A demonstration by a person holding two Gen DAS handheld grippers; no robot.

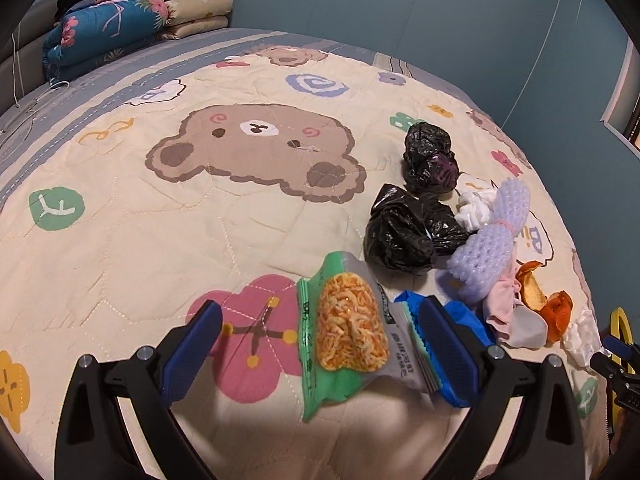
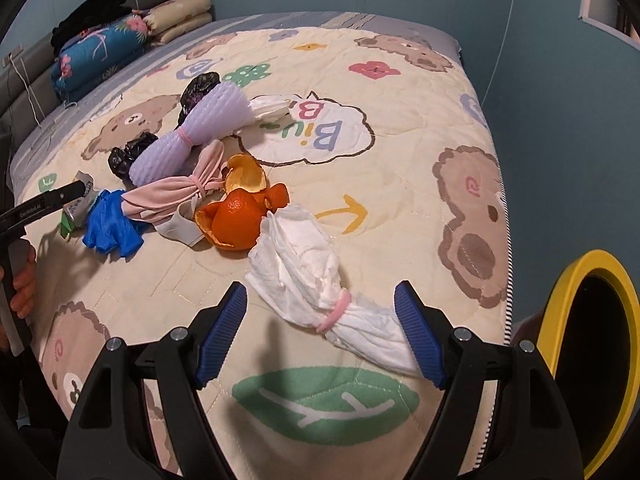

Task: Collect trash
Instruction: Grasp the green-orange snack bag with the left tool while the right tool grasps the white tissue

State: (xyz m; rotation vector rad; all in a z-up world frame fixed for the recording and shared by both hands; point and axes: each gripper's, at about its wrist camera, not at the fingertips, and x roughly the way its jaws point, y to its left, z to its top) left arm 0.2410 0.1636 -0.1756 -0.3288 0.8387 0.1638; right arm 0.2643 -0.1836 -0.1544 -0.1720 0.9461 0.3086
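Note:
My left gripper (image 1: 324, 348) is open low over the bed, its blue pads either side of a green and grey snack packet (image 1: 348, 332) showing orange noodles. The right pad is close to the packet's grey edge and a blue glove (image 1: 464, 316); the left pad stands well off. My right gripper (image 2: 322, 332) is open too, straddling a white tissue wad (image 2: 304, 276) tied with a pink band. Beyond it lie orange peel (image 2: 236, 216), pink cloth (image 2: 176, 196), the blue glove (image 2: 112, 228), a purple foam net (image 2: 192, 136) and black bags (image 1: 404, 228).
All of it lies on a cream bear-print quilt (image 1: 160, 240). A yellow-rimmed bin (image 2: 592, 360) stands off the bed's right edge. Folded blankets (image 2: 100, 44) are stacked at the headboard. A hand (image 2: 24, 284) holds the left gripper at the left edge of the right wrist view.

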